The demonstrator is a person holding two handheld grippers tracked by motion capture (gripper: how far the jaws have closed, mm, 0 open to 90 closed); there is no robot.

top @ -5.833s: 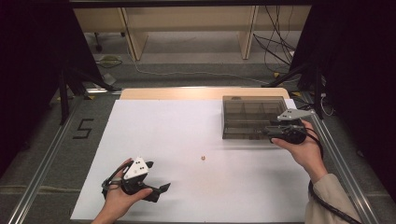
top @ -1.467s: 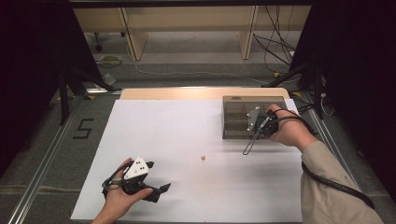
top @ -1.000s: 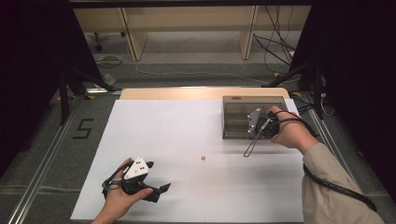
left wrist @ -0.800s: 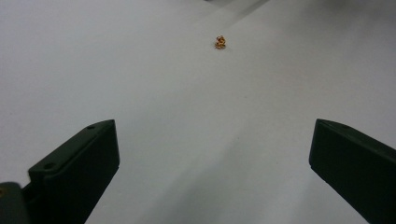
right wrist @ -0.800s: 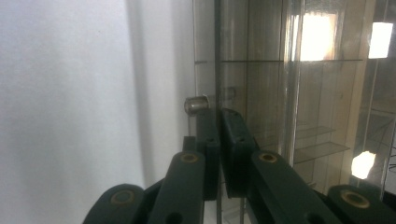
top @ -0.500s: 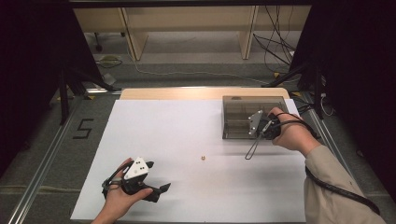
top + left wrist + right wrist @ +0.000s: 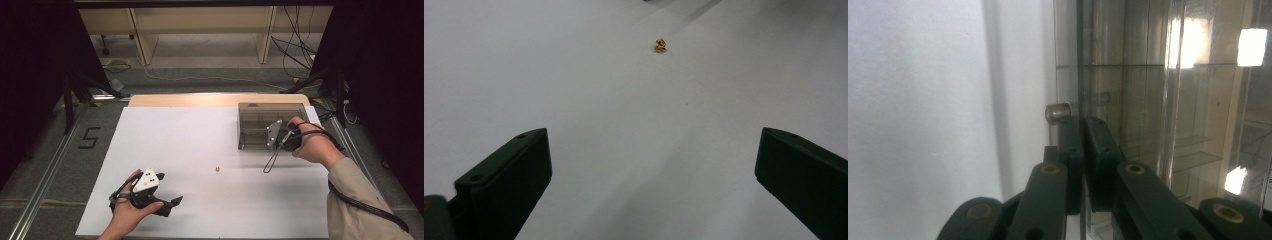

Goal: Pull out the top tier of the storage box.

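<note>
Right hand-held gripper (image 7: 1083, 150) apparently clamped on clear box (image 7: 260, 120) wall; left hand-held gripper (image 7: 649, 165) wide; floor mark "5" (image 7: 90, 138).

From above, you see the white table sheet (image 7: 200, 150) evenly and brightly lit, while the surroundings on both sides fall into near-black. Shadows under your hands are soft and short, suggesting diffuse overhead light. The picture is slightly soft, with fine detail lost.

In the left gripper view, the sheet grades from bright at top left to a duller grey at lower right; the small gold piece (image 7: 660, 45) is crisp enough, the near jaws soft-edged.

In the right gripper view, the clear plastic box (image 7: 1148, 100) carries bright square glare patches and reflections; the near jaws are blurred.
</note>
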